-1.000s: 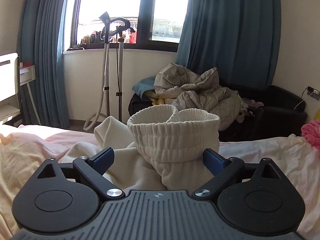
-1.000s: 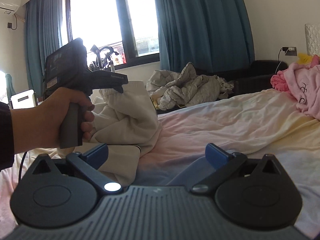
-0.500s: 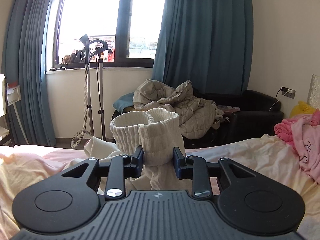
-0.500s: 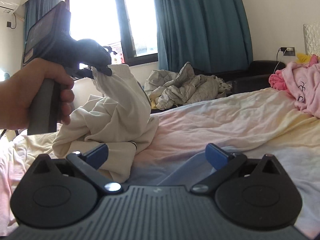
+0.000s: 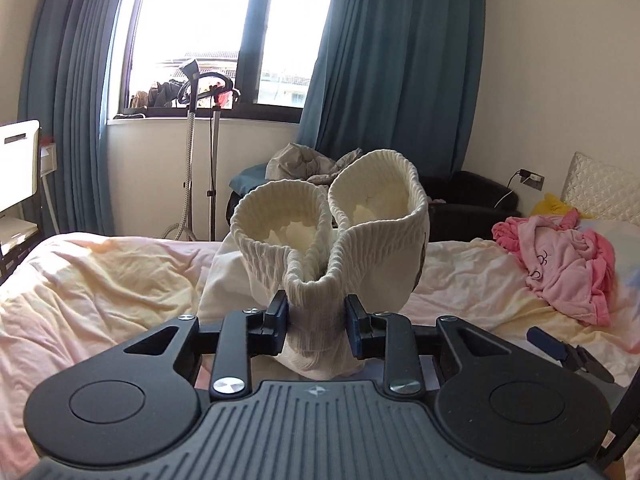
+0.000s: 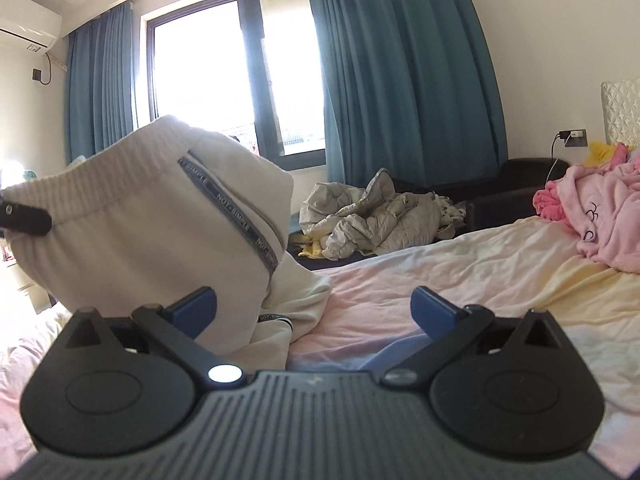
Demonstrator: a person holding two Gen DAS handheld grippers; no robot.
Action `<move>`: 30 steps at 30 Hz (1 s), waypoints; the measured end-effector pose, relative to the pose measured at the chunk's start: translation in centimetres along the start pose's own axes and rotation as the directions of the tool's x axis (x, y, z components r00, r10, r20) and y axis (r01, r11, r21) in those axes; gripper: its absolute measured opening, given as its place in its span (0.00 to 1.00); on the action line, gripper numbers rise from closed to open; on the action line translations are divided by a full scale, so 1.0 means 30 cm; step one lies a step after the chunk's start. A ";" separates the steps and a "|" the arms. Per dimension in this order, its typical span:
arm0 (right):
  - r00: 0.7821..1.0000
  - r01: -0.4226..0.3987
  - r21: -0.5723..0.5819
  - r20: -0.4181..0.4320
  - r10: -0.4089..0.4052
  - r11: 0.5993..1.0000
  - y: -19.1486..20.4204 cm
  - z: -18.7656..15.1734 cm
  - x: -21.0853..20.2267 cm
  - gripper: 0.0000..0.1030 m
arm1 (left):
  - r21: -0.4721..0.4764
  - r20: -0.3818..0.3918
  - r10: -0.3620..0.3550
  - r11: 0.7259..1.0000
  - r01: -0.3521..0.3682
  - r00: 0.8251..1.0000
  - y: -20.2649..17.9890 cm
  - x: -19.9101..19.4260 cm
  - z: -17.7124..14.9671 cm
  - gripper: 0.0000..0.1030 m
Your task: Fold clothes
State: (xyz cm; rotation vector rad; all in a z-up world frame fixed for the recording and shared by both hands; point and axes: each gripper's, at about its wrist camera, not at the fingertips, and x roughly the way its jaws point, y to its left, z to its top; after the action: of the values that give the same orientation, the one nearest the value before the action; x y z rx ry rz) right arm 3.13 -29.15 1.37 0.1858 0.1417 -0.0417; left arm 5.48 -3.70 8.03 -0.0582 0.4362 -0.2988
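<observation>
The left gripper [image 5: 316,318] is pinching the ribbed waistband of a cream-white cotton pair of sweatpants [image 5: 332,240], its two blue pads pressed into the bunched elastic so that the band bulges into two loops above them. The garment hangs lifted over the pale pink and yellow bedsheet [image 5: 100,272], its lower cloth trailing on the sheet beneath the waistband. The right gripper [image 6: 314,308] stands with its blue fingers spread wide and nothing between them; it sits low, just beside the trailing cloth, on the side of the sweatpants away from the left gripper.

To my eye the step in hand is getting the sweatpants up and shaken out so they can be laid flat. The left pinch has taken a thick wad of the band, near its middle as far as I can judge. It would go better if the right gripper took the waistband at its far end, so the two can draw it taut and let the legs fall straight before lowering them onto the sheet. Grabbing the loose cloth below would only twist it.

A grey woven tape [image 6: 236,216] runs slantwise down the side of the sweatpants from the waistband; it repeats the words "NOT SIMPLE". A second printed strip lower down is too small to read.
</observation>
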 end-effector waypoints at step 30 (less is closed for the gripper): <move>0.963 -0.114 0.030 -0.241 0.118 0.993 0.107 -0.085 0.075 1.00 | -0.044 -0.179 0.065 0.996 -0.074 0.982 0.091 -0.115 -0.303 0.75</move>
State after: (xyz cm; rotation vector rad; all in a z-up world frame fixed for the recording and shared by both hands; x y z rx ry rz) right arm 5.19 -25.60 -0.85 0.2149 0.3746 0.0973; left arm -0.63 0.00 0.88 -0.0662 0.6215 -0.2245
